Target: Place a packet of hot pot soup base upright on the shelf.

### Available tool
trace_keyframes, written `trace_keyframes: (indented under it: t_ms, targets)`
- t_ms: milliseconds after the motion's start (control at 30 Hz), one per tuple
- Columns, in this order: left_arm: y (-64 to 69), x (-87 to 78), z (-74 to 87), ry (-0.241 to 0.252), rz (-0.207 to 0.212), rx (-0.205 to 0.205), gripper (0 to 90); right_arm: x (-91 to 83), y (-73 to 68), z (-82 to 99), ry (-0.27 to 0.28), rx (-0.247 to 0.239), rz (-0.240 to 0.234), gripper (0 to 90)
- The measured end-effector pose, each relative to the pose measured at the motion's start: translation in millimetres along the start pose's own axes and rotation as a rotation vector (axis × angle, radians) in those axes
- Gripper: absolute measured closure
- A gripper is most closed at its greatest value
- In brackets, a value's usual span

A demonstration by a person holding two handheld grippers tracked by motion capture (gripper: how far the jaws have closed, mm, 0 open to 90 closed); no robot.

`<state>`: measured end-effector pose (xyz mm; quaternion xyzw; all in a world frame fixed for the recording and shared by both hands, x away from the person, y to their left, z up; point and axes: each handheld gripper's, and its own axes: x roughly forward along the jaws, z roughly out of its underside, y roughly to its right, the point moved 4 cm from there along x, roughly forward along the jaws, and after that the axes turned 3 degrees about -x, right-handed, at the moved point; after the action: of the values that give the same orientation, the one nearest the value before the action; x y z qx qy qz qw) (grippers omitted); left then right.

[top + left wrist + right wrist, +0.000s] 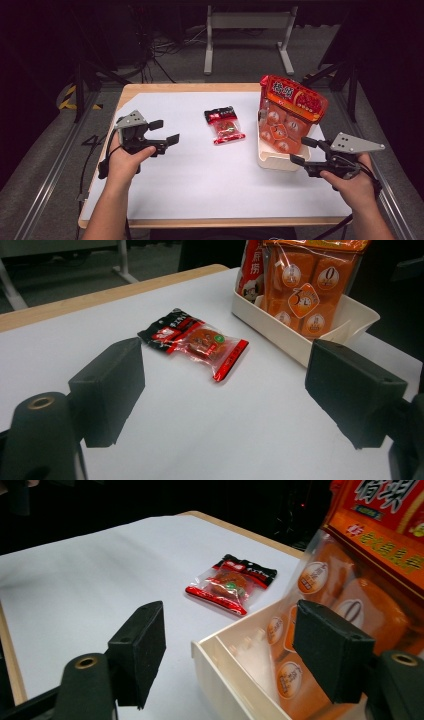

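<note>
Big bag (pixel 291 112): in the high view it is standing tilted in the cream tray (pixel 272 161) at the right of the table (pixel 200 170), its red top leaning toward the far right.
Right gripper (pixel 301 150): the right hand (pixel 350 187) is holding it just beside the tray's near right end, jaws standing wide apart and gripping nothing.
Small packet (pixel 224 125): lying flat on the white sheet near the middle, left of the tray and apart from it.
Left gripper (pixel 165 132): the left hand (pixel 125 160) is holding it at the left, well apart from the packet, jaws released and empty.
Left gripper view: the jaws are gaping over bare sheet; the packet (pixel 197 342) is lying beyond them, and the tray (pixel 300 342) with the bag (pixel 305 285) is sitting far right.
Right gripper view: the jaws are spread wide and pressing on nothing; the tray's near corner (pixel 225 680) is showing between them, the bag (pixel 360 580) is rising close to the right jaw, and the packet (pixel 231 584) is lying farther off.
</note>
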<state>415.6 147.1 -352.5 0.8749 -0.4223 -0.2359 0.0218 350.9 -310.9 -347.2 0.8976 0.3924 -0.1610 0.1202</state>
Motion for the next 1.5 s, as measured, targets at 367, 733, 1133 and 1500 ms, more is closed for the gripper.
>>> trace_keyframes:
  t_ms: [367,733,1133,1500]
  targets:
    - [2.4,22.3,3.5,-0.021,-0.02,0.001,18.1,9.8,-9.1,0.7,0.011,-0.019,-0.045,29.2]
    - [9.9,68.4,11.7,-0.026,0.016,-0.01,22.1,15.0,-14.5,2.4,0.014,-0.026,-0.066,29.2]
    - [0.7,117.9,18.9,-0.046,-0.012,-0.054,25.4,15.7,-14.3,5.7,0.016,-0.024,-0.071,28.8]
    - [-10.0,157.3,29.2,-0.074,-0.067,-0.103,33.5,19.9,-17.8,6.5,0.005,-0.035,-0.077,28.2]
